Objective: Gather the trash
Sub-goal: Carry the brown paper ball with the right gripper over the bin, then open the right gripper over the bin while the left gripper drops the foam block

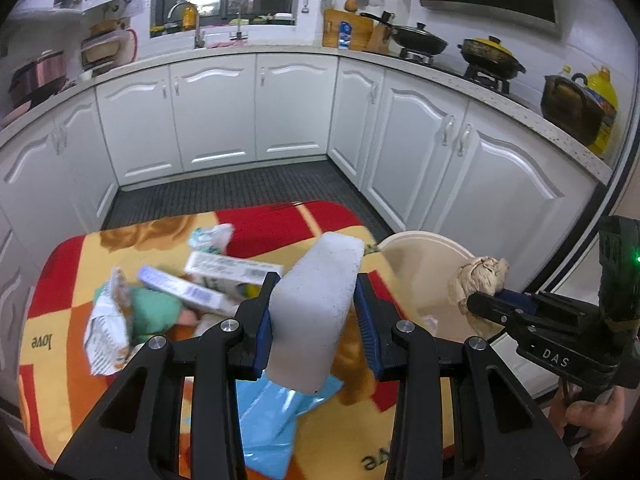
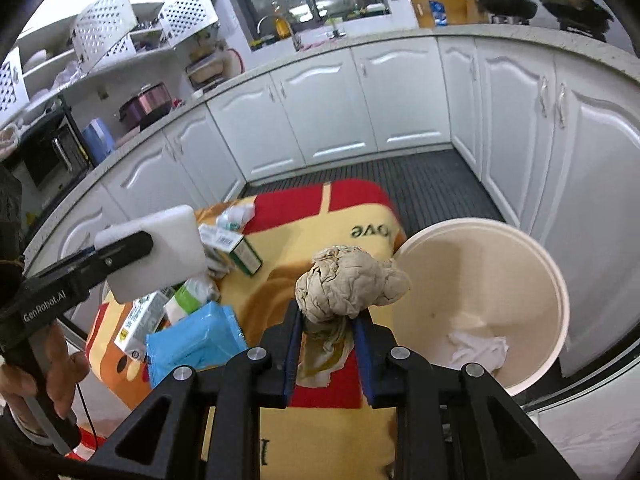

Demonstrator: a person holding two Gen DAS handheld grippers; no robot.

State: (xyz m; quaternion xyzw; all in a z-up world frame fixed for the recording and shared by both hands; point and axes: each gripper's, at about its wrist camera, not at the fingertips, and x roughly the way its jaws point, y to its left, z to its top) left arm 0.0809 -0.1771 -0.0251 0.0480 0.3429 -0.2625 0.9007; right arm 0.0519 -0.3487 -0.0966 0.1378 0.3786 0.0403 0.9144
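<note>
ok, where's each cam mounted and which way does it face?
Left wrist: on the left tongs, looking down along them at the white foam block they clamp and the patterned cloth; own fingers show, and the right tongs.
Right wrist: on the right tongs, looking down at the crumpled brown paper they clamp, beside the cream bin; the left tongs and a hand show.
Shared: block, paper, bin, cloth, blue packet, cabinets.

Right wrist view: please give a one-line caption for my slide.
Right claw grips crumpled paper beside the bin; left claw holds a white block.
</note>
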